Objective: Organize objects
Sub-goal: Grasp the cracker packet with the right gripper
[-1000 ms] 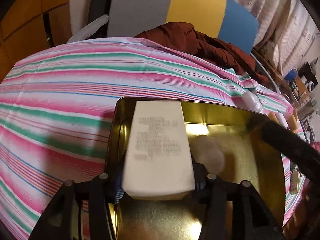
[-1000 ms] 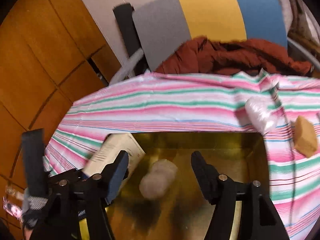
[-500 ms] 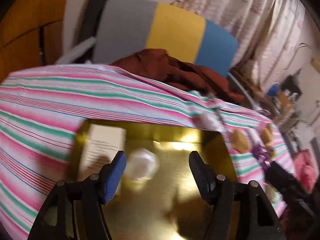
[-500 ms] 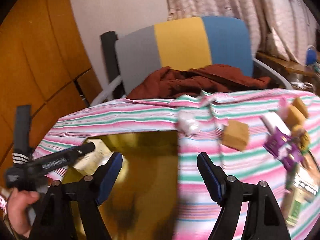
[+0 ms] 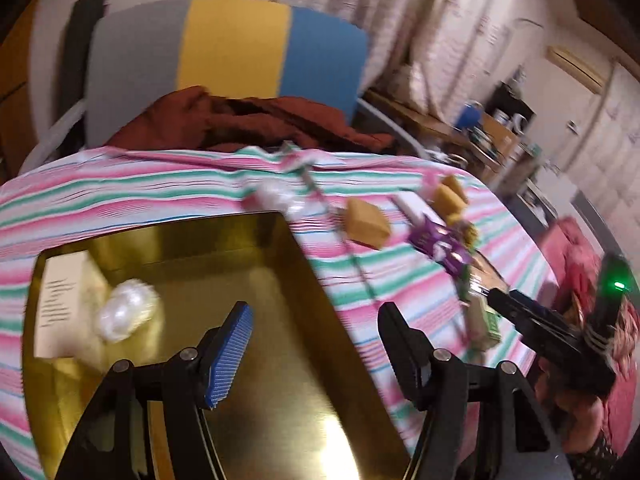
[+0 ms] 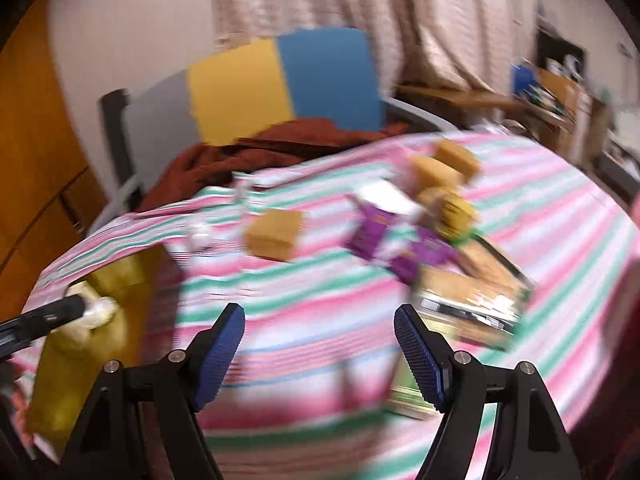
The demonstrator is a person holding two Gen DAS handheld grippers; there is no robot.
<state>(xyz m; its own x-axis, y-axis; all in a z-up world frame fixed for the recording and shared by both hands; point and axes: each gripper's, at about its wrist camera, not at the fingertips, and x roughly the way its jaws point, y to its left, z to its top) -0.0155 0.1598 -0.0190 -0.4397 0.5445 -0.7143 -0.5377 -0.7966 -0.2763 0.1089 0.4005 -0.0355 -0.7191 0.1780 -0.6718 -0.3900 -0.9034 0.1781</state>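
Both sets of jaws stood apart, empty, just widened. Left gripper (image 5: pixel 312 344) hovered over gold tray (image 5: pixel 280 360); white box (image 5: pixel 60 304) and wrapped ball (image 5: pixel 126 314) lay inside. Right gripper (image 6: pixel 320 348) swung toward loose pile right of tray: tan box (image 6: pixel 274 234), purple packets (image 6: pixel 396 248). Risk: fast sweep scattering clutter, snagging striped cloth (image 6: pixel 304 328) on bench.

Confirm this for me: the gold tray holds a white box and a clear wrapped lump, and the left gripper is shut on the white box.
Not quite. In the left wrist view the left gripper hangs open and empty above the gold tray. The white box and the clear wrapped lump do lie in the tray, untouched.
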